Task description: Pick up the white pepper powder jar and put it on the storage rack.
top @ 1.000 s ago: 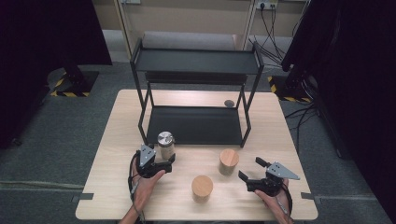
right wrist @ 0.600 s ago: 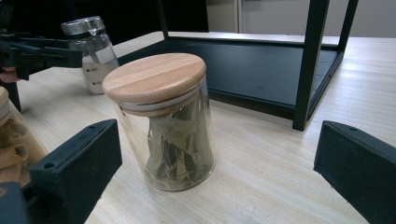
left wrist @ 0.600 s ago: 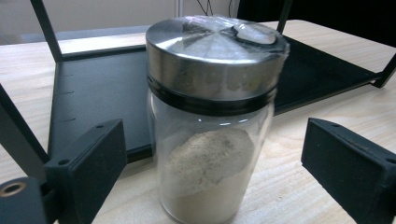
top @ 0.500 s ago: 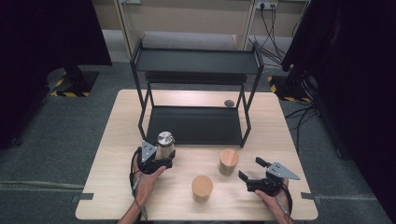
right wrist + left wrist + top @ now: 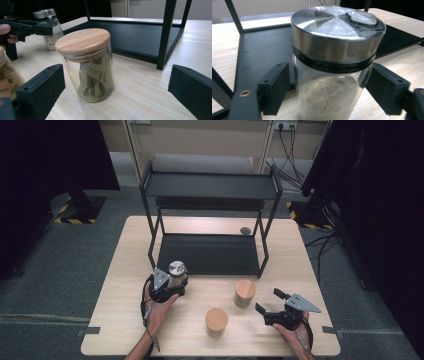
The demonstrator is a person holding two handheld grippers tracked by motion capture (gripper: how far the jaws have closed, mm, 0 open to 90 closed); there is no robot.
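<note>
- Half the steel-lidded jar (image 5: pixel 332 75) is cut off, base hidden.
- Pale powder inside; it's on the desk (image 5: pixel 320 265) by the black rack (image 5: pixel 210 250).
- Left hand-held gripper (image 5: pixel 167 287) brackets it; contact unclear.
- Right hand-held gripper (image 5: pixel 274 306) gapes wide.

A rack (image 5: pixel 210 252) is set at the back middle of the table (image 5: pixel 120 320). Just before its left leg a metal-lidded jar (image 5: pixel 176 272) is placed; two wooden-lidded jars (image 5: pixel 245 292) (image 5: pixel 216 321) are placed to its right, one nearer the front edge.
</note>
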